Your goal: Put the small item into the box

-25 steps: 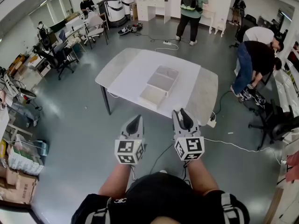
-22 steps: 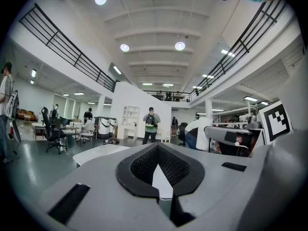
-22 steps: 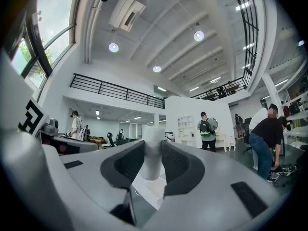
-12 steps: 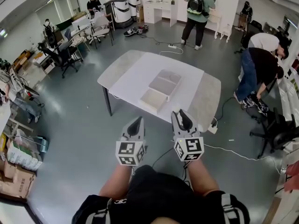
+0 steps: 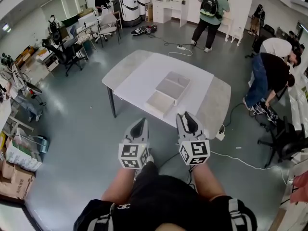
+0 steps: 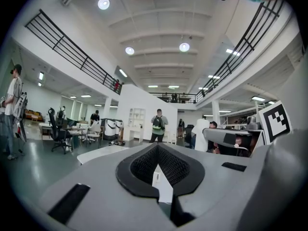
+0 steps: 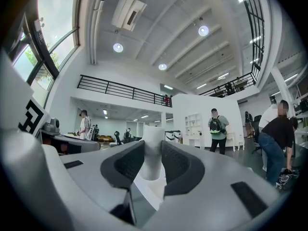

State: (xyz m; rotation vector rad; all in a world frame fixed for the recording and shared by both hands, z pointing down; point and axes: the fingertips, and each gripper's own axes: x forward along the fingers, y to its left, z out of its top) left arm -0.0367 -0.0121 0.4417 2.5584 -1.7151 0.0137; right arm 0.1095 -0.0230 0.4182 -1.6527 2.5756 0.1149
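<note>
A white box (image 5: 169,91) lies open on the pale table (image 5: 139,71) some way ahead of me, its two shallow halves side by side. Both grippers hang over the floor in front of my body, short of the table. My right gripper (image 5: 188,120) is shut on a small white item (image 7: 152,154), a rounded upright piece pinched between the dark pads (image 7: 176,163). My left gripper (image 5: 139,124) comes to a point with its jaws together and nothing between them; in the left gripper view (image 6: 158,151) only a thin pale slit shows.
A cable and a power strip (image 5: 220,135) lie on the grey floor by the table's near right corner. A person (image 5: 269,73) bends over at the right beside an office chair (image 5: 284,138). Another person with a backpack (image 5: 210,11) stands beyond the table. Desks and chairs (image 5: 65,54) fill the left.
The head view has shifted: the table and box now sit slightly further right and lower in the picture. Both grippers keep their places and their jaws have not changed.
</note>
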